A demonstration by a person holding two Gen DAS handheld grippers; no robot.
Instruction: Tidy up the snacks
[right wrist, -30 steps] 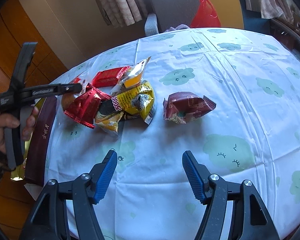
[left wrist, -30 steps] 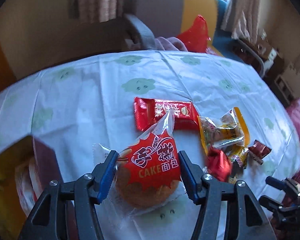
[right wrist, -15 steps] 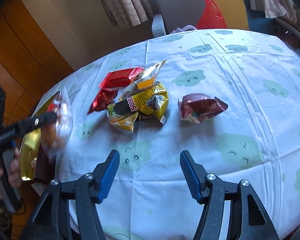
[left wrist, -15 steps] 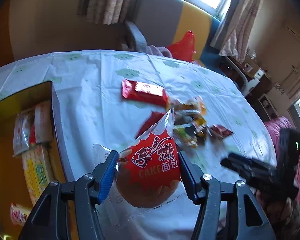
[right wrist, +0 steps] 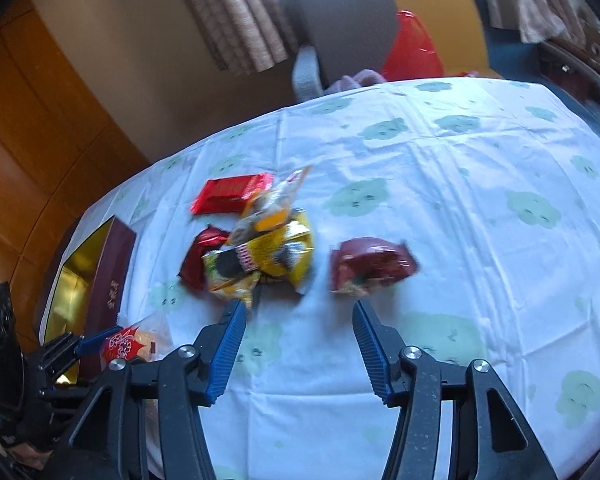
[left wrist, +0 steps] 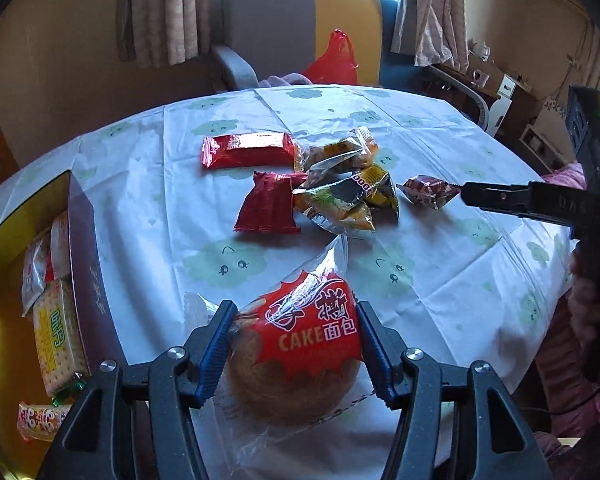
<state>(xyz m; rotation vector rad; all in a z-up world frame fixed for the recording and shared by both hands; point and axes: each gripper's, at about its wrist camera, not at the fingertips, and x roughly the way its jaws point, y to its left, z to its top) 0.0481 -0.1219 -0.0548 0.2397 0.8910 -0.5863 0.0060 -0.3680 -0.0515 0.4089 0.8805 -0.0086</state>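
- Left gripper [left wrist: 292, 344], at the bottom of the left wrist view, is clamped on the cake [left wrist: 300, 344]: both blue pads press the clear wrapper's sides, and the round bun fills the gap between them. The wrapper's long axis runs away from the camera, its sealed tail pointing up toward the frame's centre.
- The box [left wrist: 86, 280] lies to the lower left of that grip, its dark wall just beside the left finger and its gold inside further left, with crackers [left wrist: 58, 340] and other packs in it. The cake looks to be over the cloth and not yet over the box, so I judge the coming move to be a shift toward the left edge of the frame, then a release.
- Right gripper [right wrist: 296, 344], at the bottom of its own view, has its jaws apart with only the tablecloth [right wrist: 480, 240] between them; they have just been closing.
- Further up, the maroon pack [right wrist: 372, 266] lies just beyond and slightly right of the right finger, long axis across the frame. This hand is much the nearer to it.
- The yellow packs [right wrist: 272, 256] sit up and left of the left finger, touching the red pack [right wrist: 200, 260].
- Farthest, the red bar [right wrist: 230, 192] lies crosswise, left of centre.
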